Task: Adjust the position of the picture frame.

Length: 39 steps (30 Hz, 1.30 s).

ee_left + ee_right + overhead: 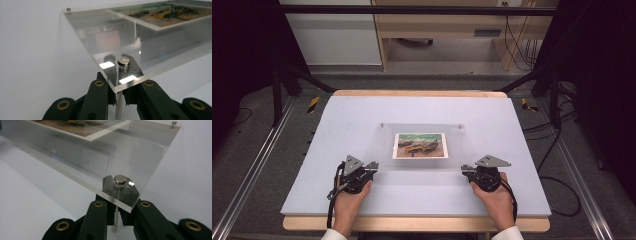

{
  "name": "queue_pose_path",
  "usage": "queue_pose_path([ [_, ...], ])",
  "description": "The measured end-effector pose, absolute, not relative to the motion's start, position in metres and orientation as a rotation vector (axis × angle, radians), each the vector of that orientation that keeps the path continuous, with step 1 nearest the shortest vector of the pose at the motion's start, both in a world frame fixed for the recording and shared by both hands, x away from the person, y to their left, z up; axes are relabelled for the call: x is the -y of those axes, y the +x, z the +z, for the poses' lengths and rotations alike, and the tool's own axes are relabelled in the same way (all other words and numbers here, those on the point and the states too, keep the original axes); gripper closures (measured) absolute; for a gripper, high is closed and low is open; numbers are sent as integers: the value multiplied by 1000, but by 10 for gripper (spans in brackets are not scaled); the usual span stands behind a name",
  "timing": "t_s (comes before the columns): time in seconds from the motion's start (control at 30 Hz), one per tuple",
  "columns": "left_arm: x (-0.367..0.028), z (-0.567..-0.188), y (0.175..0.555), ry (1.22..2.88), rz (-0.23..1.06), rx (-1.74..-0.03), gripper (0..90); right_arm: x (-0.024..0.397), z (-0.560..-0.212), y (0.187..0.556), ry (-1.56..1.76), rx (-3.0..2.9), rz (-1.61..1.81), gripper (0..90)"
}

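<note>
A clear acrylic plate (384, 150) stands on slim metal legs over the white mat, with a painted landscape print (420, 145) in its middle. My left gripper (373, 167) is at the plate's near left corner and my right gripper (465, 169) at its near right corner. In the left gripper view the jaws of the left gripper (119, 75) reach under the corner, shut on the corner leg (119, 106) below its round cap (123, 60). In the right gripper view the right gripper (119, 193) is likewise shut on the other leg (115, 218), under its cap (120, 179).
Small metal caps mark the plate's far corners (382, 125) (460, 127). The white mat (337, 125) covers the wooden table (412, 93) almost to its edges. Black frame bars and cables run along both sides of the table.
</note>
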<state>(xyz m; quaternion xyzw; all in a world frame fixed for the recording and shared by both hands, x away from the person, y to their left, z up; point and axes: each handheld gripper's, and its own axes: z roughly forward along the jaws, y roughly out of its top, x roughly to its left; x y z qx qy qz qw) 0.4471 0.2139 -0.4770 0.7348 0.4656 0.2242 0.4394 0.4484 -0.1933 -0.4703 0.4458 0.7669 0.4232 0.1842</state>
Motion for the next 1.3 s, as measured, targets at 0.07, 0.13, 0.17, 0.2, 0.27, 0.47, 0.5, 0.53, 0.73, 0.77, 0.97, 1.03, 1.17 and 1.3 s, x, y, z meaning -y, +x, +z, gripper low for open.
queue_pose_path([
  [0.07, -214, -478, 447, 1829, 548, -1157, 817, 194, -471, 449, 1254, -2169, 1182, 840],
  [0.13, -213, -478, 447, 1830, 544, -1154, 818, 194, -471, 450, 1261, -2169, 1179, 840],
  [0.17, -213, -478, 447, 1829, 544, -1154, 818, 194, -471, 450, 1268, -2164, 1181, 842],
  [0.2, -213, -478, 447, 1829, 544, -1153, 818, 194, -471, 450, 1272, -2158, 1181, 843],
  [0.27, -212, -478, 448, 1836, 551, -1151, 815, 195, -472, 452, 1275, -2158, 1180, 842],
  [0.47, -216, -479, 449, 1857, 576, -1116, 752, 196, -473, 452, 1265, -2181, 1210, 740],
  [0.5, -216, -479, 449, 1857, 576, -1116, 688, 196, -472, 450, 1273, -2186, 1218, 682],
  [0.53, -217, -479, 449, 1863, 594, -1115, 688, 196, -472, 450, 1273, -2186, 1218, 682],
  [0.73, -229, -478, 448, 1904, 530, -1131, 314, 195, -468, 441, 1255, -2211, 1187, 348],
  [0.77, -229, -477, 446, 1920, 538, -1124, 314, 194, -467, 439, 1252, -2210, 1173, 318],
  [0.97, -241, -465, 444, 1904, 585, -1116, 112, 197, -464, 434, 1233, -2170, 1144, 191],
  [1.03, -246, -464, 445, 1897, 568, -1097, 79, 201, -462, 434, 1254, -2143, 1163, 168],
  [1.17, -250, -461, 446, 1875, 527, -1064, 43, 206, -456, 431, 1248, -2100, 1212, 147],
  [1.3, -254, -453, 443, 1850, 466, -1020, 44, 210, -451, 429, 1234, -2077, 1241, 128],
])
